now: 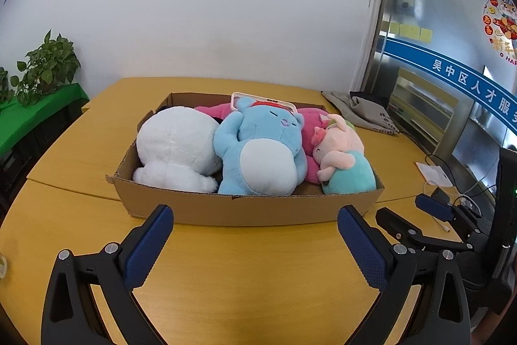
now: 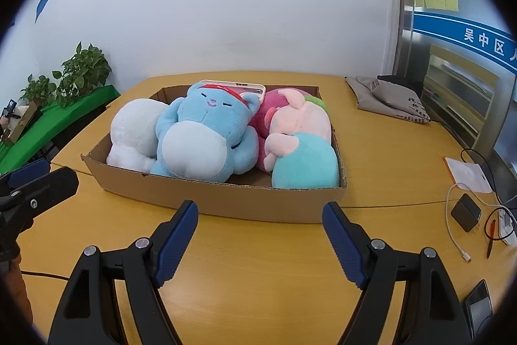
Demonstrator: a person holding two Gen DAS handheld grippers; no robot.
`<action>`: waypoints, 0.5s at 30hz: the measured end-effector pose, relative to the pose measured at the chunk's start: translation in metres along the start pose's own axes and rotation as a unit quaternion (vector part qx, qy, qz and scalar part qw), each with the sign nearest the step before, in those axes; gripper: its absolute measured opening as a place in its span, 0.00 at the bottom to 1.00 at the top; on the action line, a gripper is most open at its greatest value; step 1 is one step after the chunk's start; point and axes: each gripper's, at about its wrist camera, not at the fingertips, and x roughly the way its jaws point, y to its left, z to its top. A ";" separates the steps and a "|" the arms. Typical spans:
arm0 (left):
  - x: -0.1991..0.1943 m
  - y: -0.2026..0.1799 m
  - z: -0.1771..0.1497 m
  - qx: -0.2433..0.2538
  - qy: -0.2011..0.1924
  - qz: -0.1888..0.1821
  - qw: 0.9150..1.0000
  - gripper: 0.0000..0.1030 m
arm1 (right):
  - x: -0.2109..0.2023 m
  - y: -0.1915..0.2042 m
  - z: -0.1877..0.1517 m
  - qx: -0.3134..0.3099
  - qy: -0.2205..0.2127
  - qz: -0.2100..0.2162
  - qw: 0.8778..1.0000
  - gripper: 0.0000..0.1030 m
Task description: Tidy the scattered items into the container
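Note:
A shallow cardboard box [image 1: 245, 209] [image 2: 245, 199] stands on the yellow table. In it lie a white plush [image 1: 176, 147] [image 2: 134, 134], a blue plush [image 1: 263, 151] [image 2: 206, 134], a dark pink plush [image 1: 311, 131] [image 2: 269, 105] and a pink-and-teal pig plush [image 1: 345, 164] [image 2: 300, 144]. A white-and-red flat item [image 1: 268, 102] [image 2: 239, 86] sits behind the blue plush. My left gripper [image 1: 255, 243] is open and empty, just in front of the box. My right gripper [image 2: 260, 241] is open and empty, also in front of the box; it shows in the left wrist view [image 1: 416, 215].
A grey cloth bag [image 1: 362, 112] [image 2: 391, 99] lies at the back right of the table. Cables, a white card [image 2: 467, 173], a black charger [image 2: 465, 212] and a phone [image 2: 480, 303] lie at the right. Potted plants [image 1: 45, 67] stand on a green shelf at the left.

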 end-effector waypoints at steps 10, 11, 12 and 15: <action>0.026 -0.008 -0.017 0.021 0.052 -0.019 0.998 1.00 | 0.002 -0.004 -0.012 0.001 0.014 -0.016 1.000 0.77; 0.027 -0.008 -0.019 0.023 0.056 -0.017 0.998 1.00 | 0.003 -0.004 -0.012 0.002 0.016 -0.015 1.000 0.77; 0.028 -0.009 -0.021 0.026 0.057 -0.012 0.998 1.00 | 0.004 -0.003 -0.013 0.002 0.017 -0.014 1.000 0.77; 0.027 -0.008 -0.022 0.033 0.054 0.007 0.998 1.00 | 0.005 0.002 -0.013 0.001 0.016 -0.011 1.000 0.77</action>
